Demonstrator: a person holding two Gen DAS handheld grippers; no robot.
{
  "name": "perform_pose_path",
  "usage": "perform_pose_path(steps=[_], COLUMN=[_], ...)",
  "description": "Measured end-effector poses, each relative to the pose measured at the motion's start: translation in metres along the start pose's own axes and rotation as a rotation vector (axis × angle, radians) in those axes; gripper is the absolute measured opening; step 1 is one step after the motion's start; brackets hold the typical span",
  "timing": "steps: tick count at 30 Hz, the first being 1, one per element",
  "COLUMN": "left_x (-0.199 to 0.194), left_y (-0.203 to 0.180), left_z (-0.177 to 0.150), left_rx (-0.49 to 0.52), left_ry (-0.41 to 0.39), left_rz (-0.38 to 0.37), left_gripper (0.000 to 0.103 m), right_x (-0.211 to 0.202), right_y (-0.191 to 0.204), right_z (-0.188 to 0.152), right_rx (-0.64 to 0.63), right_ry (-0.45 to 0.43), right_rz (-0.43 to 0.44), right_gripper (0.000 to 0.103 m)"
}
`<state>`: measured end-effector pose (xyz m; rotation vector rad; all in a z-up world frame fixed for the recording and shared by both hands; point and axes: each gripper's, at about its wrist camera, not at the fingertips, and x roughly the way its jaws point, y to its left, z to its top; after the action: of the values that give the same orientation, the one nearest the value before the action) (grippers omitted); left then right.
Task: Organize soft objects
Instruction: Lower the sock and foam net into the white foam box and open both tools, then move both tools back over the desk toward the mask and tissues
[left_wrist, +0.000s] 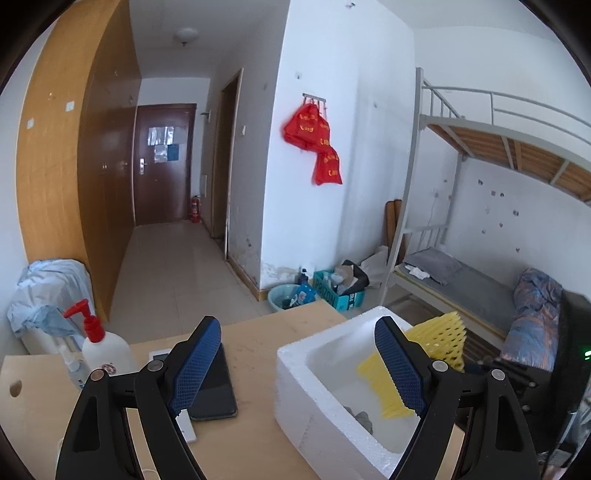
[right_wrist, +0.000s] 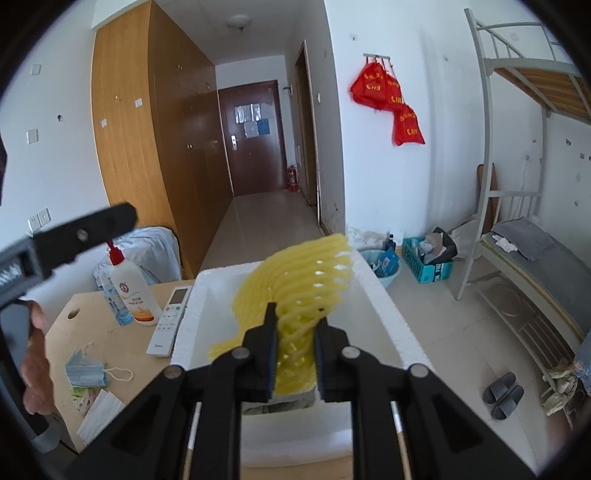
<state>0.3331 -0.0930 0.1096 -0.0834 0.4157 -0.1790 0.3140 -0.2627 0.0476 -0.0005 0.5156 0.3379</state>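
Over the foam box (right_wrist: 384, 314), the yellow foam net (right_wrist: 295, 280) sits pinched between the right gripper (right_wrist: 295, 363) pads. Let go too early, the springy net could bounce out. Left gripper (left_wrist: 299, 365) hangs wide and empty above the box's near wall, beside a phone (left_wrist: 218, 391) and bottle (left_wrist: 105, 350).

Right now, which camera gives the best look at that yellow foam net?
The right wrist view: the yellow foam net fills the middle, its mesh fanned out over the white foam box, between the right gripper pads. The left wrist view shows only parts of it behind one finger.
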Motion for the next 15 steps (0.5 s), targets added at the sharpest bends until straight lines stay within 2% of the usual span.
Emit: perform_pose_path(steps=[2, 3, 4, 5, 7, 10, 15], left_x=[-0.003, -0.004, -0.005, -0.006, -0.008, -0.01, -0.017], left_y=[0.004, 0.005, 0.006, 0.008, 0.009, 0.011, 0.01], left_z=[0.001, 0.001, 0.002, 0.002, 0.004, 0.005, 0.003], left_rx=[-0.011, -0.012, -0.015, -0.02, -0.022, -0.031, -0.035], left_ry=[-0.008, -0.01, -0.012, -0.018, -0.025, -0.029, -0.039], left_rz=[0.006, 0.007, 0.005, 0.009, 0.011, 0.006, -0.003], left_gripper=[0.086, 0.086, 0.086, 0.086, 0.086, 0.086, 0.086], right_x=[0.004, 0.006, 0.007, 0.007, 0.005, -0.003, -0.009], right_y=[0.002, 0.003, 0.004, 0.004, 0.006, 0.007, 0.009], right_z=[0.0, 0.0, -0.001, -0.001, -0.002, -0.002, -0.002], right_rx=[-0.004, -0.011, -0.01, -0.01, -0.013, -0.012, -0.018], right_ry=[0.014, 0.022, 0.025, 0.028, 0.024, 0.006, -0.002], right_rz=[-0.009, -0.014, -0.012, -0.013, -0.028, -0.042, -0.043], right_gripper=[0.042, 0.046, 0.054, 0.066, 0.081, 0.086, 0.087])
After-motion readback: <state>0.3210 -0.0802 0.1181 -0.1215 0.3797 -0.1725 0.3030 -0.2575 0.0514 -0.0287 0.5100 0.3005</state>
